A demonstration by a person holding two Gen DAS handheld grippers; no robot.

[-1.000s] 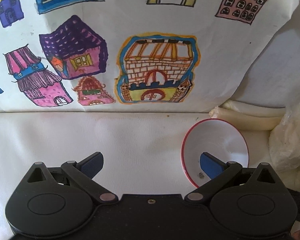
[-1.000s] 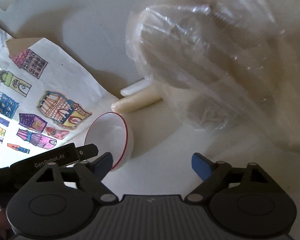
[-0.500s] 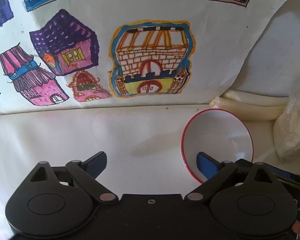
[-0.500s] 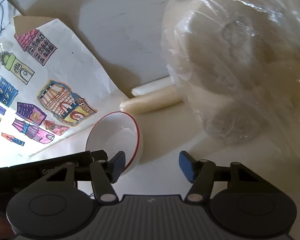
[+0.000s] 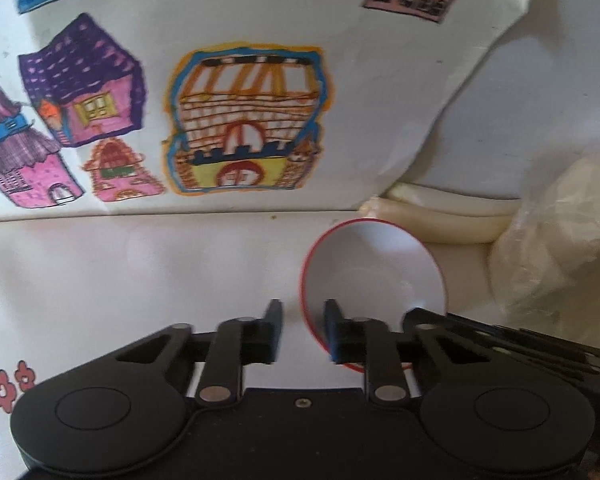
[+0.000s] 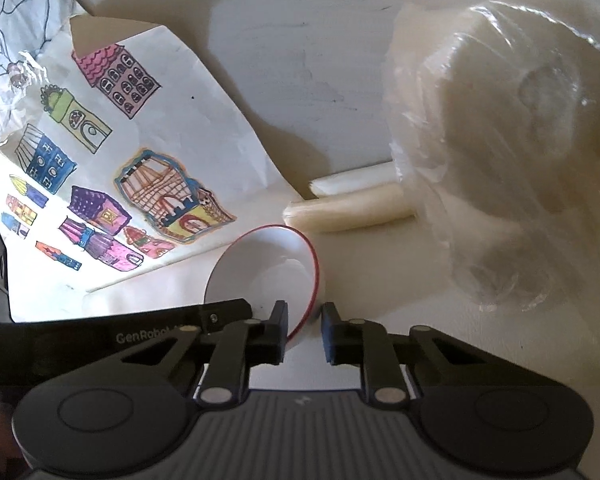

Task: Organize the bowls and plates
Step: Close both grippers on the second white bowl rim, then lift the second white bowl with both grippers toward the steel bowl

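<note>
Both grippers had just been closing on the small white red-rimmed bowl (image 5: 374, 276): the left gripper (image 5: 302, 330) pinched its near-left rim, the right gripper (image 6: 303, 332) its near-right rim.

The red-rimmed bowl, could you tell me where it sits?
The red-rimmed bowl sits right of centre in the left wrist view, beside the drawing sheet, before the cream rolls.

Bowl (image 5: 374, 268) before the drawing (image 5: 240, 92), rolls (image 5: 440, 216) and bag (image 5: 560, 240) to its right

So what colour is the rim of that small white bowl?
Red, a thin line round the small white bowl; clearest in the left wrist view.
</note>
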